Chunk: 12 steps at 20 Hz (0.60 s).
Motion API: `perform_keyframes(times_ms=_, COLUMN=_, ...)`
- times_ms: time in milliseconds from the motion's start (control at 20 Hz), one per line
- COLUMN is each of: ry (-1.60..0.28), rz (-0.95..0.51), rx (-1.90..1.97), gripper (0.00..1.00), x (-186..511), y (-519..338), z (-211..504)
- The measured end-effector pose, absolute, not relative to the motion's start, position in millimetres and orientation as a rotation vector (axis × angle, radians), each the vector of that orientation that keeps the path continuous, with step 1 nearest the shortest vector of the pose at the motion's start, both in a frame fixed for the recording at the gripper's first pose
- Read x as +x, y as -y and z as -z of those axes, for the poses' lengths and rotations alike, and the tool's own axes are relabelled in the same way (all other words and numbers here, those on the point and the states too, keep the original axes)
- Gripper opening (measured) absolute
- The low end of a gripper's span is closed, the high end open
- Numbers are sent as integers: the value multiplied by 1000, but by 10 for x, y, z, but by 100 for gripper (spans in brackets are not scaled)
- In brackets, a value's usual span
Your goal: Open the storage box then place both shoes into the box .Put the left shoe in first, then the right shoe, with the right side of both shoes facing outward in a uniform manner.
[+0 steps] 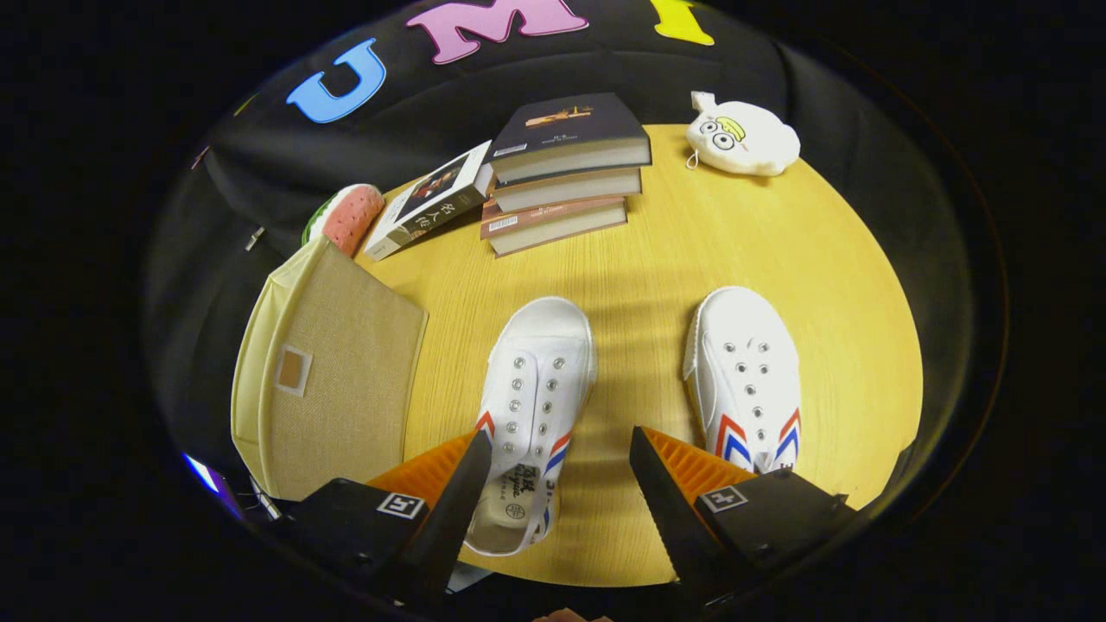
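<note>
Two white slip-on shoes with red and blue side stripes stand toes-away on the round yellow table (657, 233). The left shoe (534, 389) lies partly between my fingers, its heel opening close to the left finger. The right shoe (747, 376) sits just beyond the right finger. A beige fabric storage box (333, 380) with a small label patch stands left of the left shoe, its lid closed. My gripper (562, 466) hovers open above the table, touching nothing.
A stack of three books (566, 173) and a leaning book (432, 203) stand at the table's far side. A white plush toy (741, 136) lies far right. A watermelon-slice cushion (350, 216) sits behind the box.
</note>
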<state>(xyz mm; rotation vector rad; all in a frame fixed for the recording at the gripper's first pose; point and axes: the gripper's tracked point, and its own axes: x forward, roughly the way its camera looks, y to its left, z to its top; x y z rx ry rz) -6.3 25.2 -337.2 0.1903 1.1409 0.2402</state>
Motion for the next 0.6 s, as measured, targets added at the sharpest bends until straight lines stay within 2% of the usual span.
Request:
perform_keyframes(times_ms=200, ry=-1188, rz=-210, rx=175, gripper=99, x=-64, y=-129, z=3597)
perform_keyframes(times_ms=400, ry=-1233, rz=-218, rx=196, gripper=95, x=-109, y=-147, z=3724)
perform_keyframes(times_ms=500, ry=-1267, rz=-221, rx=217, gripper=88, x=-125, y=-188, z=3763)
perform_keyframes(times_ms=600, ry=-1293, rz=-227, rx=221, gripper=76, x=-113, y=-259, z=3812)
